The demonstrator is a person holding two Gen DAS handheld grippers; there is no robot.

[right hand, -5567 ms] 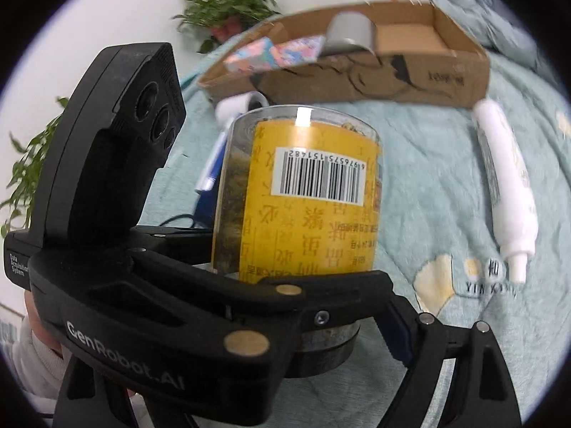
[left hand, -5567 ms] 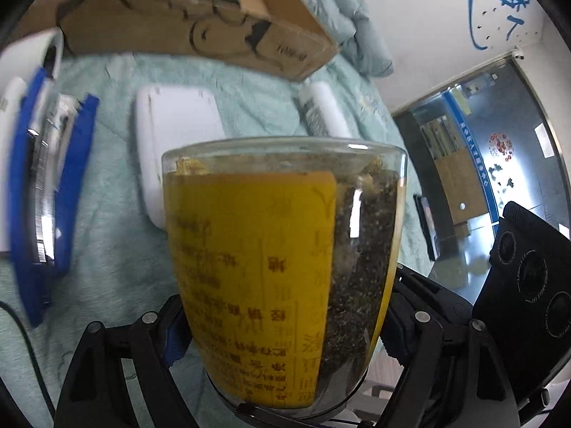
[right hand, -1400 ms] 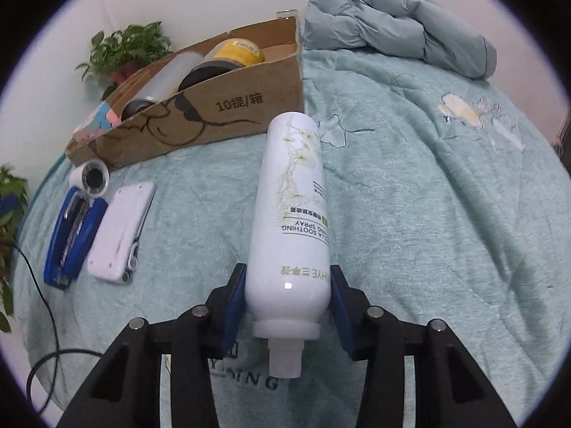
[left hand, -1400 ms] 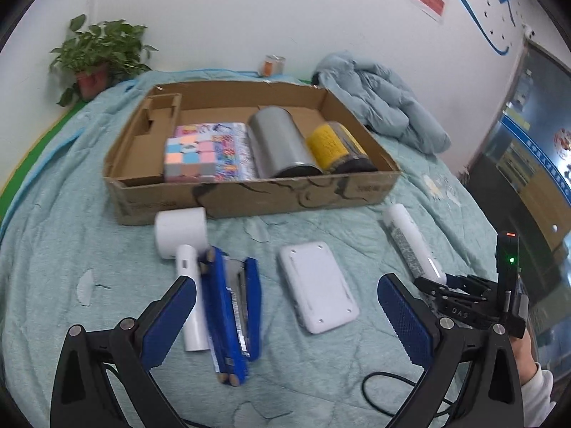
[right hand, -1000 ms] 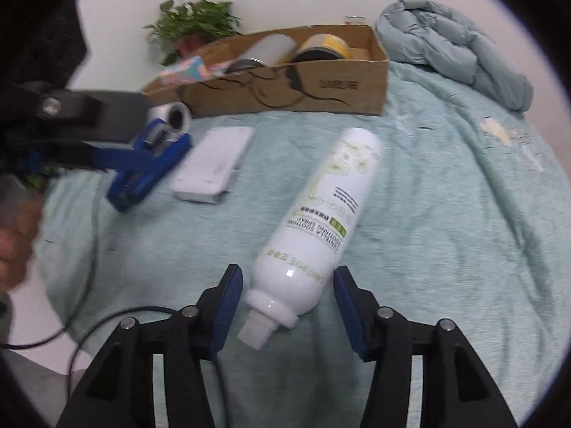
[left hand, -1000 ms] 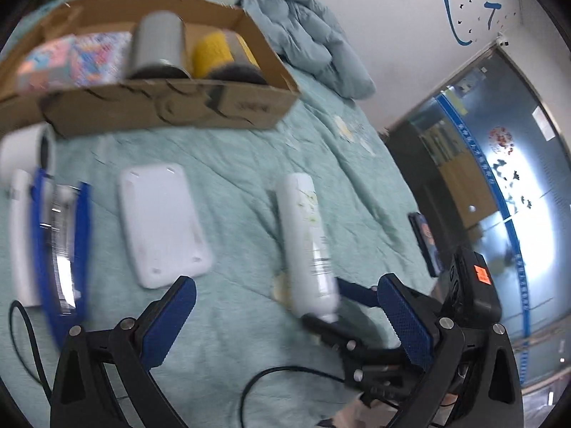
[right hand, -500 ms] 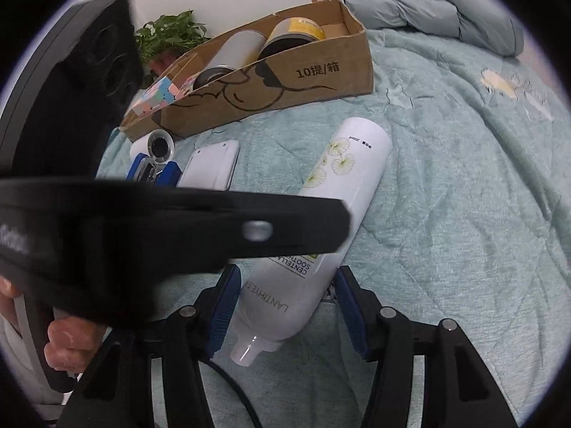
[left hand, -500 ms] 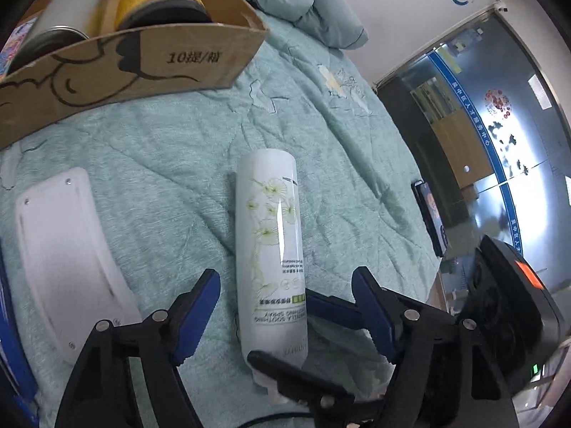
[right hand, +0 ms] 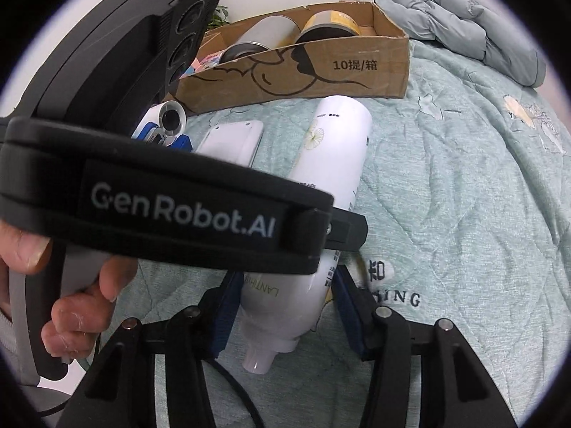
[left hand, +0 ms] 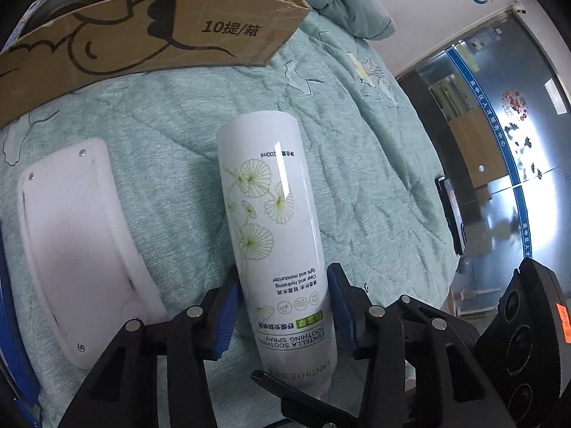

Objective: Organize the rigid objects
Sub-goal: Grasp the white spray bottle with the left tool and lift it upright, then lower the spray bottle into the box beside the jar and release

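Observation:
A white spray bottle (left hand: pixel 271 221) with a green flower print is held just above the teal quilt, its nozzle end toward me. My left gripper (left hand: pixel 282 306) is shut on its lower body. My right gripper (right hand: pixel 285 303) is shut on its shoulder near the nozzle, shown in the right wrist view (right hand: pixel 332 149). The left gripper's black body crosses the right wrist view and hides the bottle's middle. The cardboard box (right hand: pixel 374 64) behind holds a yellow jar (right hand: pixel 328 23), a silver can (right hand: pixel 260 37) and a colourful cube.
A white flat case (left hand: pixel 71 235) lies left of the bottle. A blue stapler (right hand: pixel 160 137) and a white roll (right hand: pixel 173 116) lie further left. A folded grey-blue jacket (right hand: pixel 460 21) sits behind the box. A black cable runs under the grippers.
My left gripper has moved in from the open position over the bed and closed on the bottle, which my right gripper still holds. The jar from earlier now lies in the box.

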